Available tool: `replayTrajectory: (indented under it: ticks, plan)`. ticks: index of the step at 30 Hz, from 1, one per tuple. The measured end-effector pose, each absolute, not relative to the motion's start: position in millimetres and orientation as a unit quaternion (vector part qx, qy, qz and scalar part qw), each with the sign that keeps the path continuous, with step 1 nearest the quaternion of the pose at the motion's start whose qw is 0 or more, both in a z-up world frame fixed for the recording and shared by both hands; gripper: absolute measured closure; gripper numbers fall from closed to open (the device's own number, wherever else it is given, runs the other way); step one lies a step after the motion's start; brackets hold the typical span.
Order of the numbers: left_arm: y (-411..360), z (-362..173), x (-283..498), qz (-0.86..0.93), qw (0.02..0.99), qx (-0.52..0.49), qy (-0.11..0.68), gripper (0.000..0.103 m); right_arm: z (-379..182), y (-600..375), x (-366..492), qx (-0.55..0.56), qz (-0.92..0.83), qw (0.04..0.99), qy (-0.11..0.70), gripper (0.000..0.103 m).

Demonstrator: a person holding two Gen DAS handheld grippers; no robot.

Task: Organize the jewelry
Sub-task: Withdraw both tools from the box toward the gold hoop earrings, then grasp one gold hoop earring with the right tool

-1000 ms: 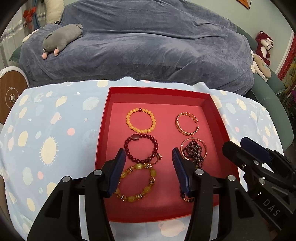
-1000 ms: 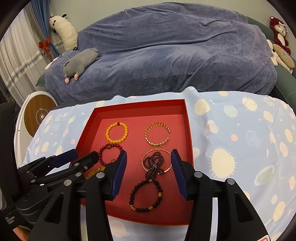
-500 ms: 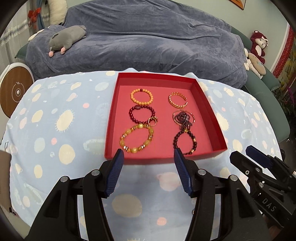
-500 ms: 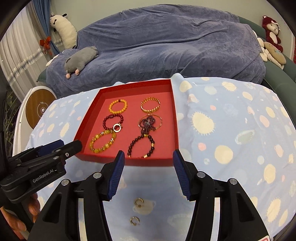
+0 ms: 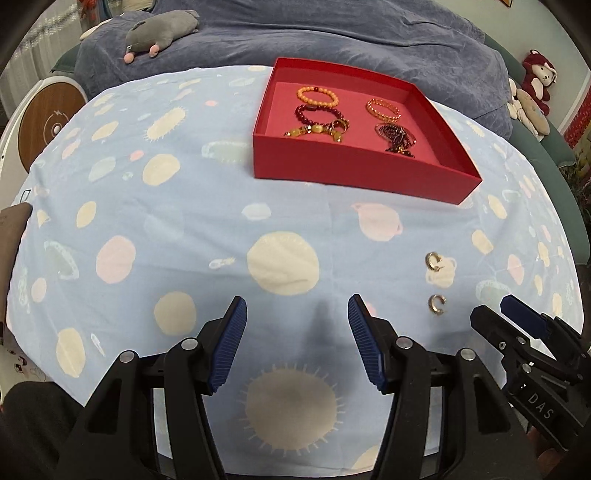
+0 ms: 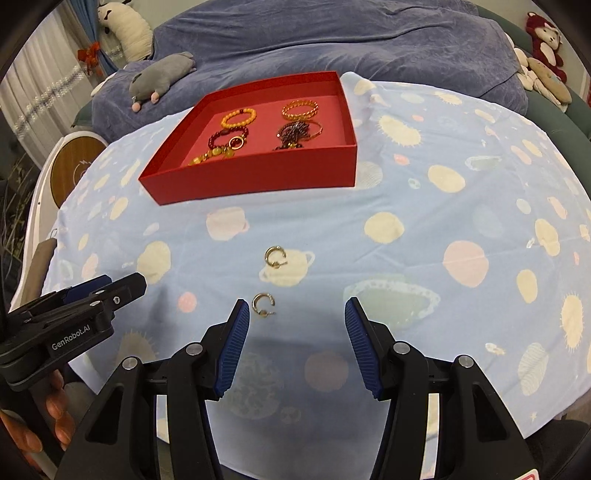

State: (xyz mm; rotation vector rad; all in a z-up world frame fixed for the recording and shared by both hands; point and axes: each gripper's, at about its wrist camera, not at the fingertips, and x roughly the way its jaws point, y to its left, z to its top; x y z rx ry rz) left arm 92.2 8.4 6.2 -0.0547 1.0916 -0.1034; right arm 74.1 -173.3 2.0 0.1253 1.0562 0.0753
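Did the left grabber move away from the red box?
Yes. The left gripper has pulled back toward the person: earlier its fingers reached over the red box, and now the box sits far ahead across the tablecloth.

A pale blue tablecloth (image 5: 155,229) printed with cream suns, pink dots and ringed planets covers the table, and behind it lies a large slate-blue plush blanket (image 6: 332,40) over a rounded couch. On the blanket's left end rests a grey stuffed mouse with pink paws (image 5: 159,33), near a white stuffed animal (image 6: 125,22) by the curtain, while a red plush monkey (image 6: 546,35) and a beige soft toy (image 6: 550,83) sit at the right. At the far left stands a round wood-faced white device (image 5: 51,125).
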Motion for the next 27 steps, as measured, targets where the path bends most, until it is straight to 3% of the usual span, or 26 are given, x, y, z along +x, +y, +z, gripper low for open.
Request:
replayTrajectory:
  ticks: [16, 23, 27]
  plan:
    - [21, -6, 86, -0.032, 0.85, -0.027, 0.526, 0.049, -24, -154, 92, 0.033, 0.038, 0.857, 0.513, 0.059]
    - [20, -7, 87, -0.032, 0.849, -0.026, 0.527, 0.049, -24, -153, 93, 0.01, 0.034, 0.859, 0.511, 0.085]
    - [18, -8, 87, -0.034, 0.848, -0.024, 0.528, 0.049, -24, -158, 92, 0.022, 0.035, 0.857, 0.514, 0.087]
